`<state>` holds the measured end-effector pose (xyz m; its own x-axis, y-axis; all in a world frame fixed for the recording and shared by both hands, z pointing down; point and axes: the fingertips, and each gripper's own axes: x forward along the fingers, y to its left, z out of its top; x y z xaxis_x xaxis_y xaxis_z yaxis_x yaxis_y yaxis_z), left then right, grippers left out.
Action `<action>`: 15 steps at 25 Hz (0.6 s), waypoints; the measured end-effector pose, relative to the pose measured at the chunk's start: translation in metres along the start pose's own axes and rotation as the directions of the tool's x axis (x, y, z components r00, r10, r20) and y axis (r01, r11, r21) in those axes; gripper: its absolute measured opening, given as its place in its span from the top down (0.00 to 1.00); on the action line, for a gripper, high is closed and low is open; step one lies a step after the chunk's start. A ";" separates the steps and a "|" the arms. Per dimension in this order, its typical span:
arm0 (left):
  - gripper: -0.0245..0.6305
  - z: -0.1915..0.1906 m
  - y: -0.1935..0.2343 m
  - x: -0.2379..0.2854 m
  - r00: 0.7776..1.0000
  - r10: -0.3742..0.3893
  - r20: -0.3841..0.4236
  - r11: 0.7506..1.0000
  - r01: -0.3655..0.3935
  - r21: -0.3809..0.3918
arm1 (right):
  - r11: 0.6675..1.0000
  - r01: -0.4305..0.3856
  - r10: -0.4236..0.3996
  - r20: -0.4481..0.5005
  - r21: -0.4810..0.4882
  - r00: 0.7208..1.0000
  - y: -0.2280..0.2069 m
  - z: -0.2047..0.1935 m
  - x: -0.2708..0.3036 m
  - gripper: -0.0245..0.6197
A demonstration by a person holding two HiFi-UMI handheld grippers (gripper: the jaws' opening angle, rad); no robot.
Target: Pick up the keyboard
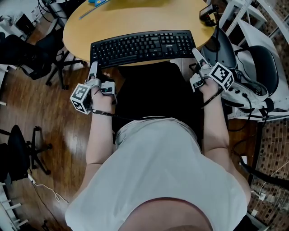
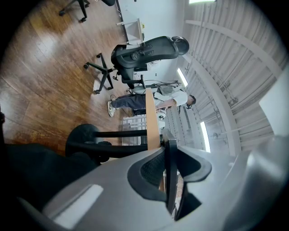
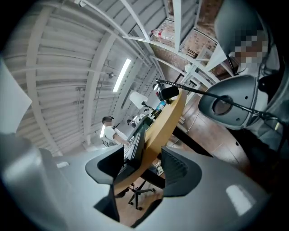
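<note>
Where the keyboard lies: the black keyboard (image 1: 143, 46) sits flat along the near rim of the round wooden table (image 1: 135, 18), directly in front of the person, with its near corners at or just past the curved edge.
Left gripper: the left gripper (image 1: 94, 67) is closed on the keyboard's left end; its own view shows the thin dark edge of the board pinched between the two pads.
Right gripper: the right gripper (image 1: 195, 53) is at the right end with its jaws spread. The board's end and the table rim both stand in the gap, and neither pad presses on anything.
Weight: probably light, being a slim plastic board.
Stiffness: likely rigid enough to lift level, though being long it would sag or twist if held by one end alone.
Surface: smooth plastic edges, so the pads could slip; the keycaps give under pressure and make a poor hold.
Where to hold: the two short ends, on the frame outside the key rows, with both ends lifted together.
In the way: the table rim shares the right jaw gap, so closing there risks clamping wood along with the board.
Nearby on the table: a small black device (image 1: 207, 13) at the far right edge, and a blue item (image 1: 97, 2) at the far side, both well apart from the board.
Around: a black office chair (image 1: 40, 54) to the left, and a grey-and-white chair (image 1: 257, 67) close to the right hand.
</note>
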<state>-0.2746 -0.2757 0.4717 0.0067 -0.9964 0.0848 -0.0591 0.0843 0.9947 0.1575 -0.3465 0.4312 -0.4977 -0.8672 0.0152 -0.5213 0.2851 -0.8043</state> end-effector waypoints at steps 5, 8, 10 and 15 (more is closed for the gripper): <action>0.36 0.000 0.000 0.000 1.000 -0.001 0.001 1.000 0.001 -0.003 | 0.982 -0.086 0.085 0.015 0.166 0.996 0.000 -0.008 0.002 0.60; 0.36 -0.001 0.000 0.001 1.000 -0.001 -0.003 1.000 0.001 -0.005 | 0.955 -0.145 0.138 0.043 0.258 0.989 0.007 -0.014 0.007 0.78; 0.36 -0.003 0.001 0.002 1.000 0.000 -0.008 1.000 0.000 -0.006 | 0.946 -0.138 0.125 0.063 0.292 0.990 0.005 -0.014 0.007 0.79; 0.36 -0.002 0.000 0.001 1.000 -0.003 -0.010 1.000 0.003 -0.008 | 0.941 -0.135 0.119 0.070 0.309 0.990 0.005 -0.015 0.004 0.80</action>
<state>-0.2726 -0.2769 0.4722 0.0166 -0.9965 0.0823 -0.0508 0.0813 0.9954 0.1424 -0.3428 0.4360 -0.5060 -0.8538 -0.1220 -0.2093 0.2588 -0.9430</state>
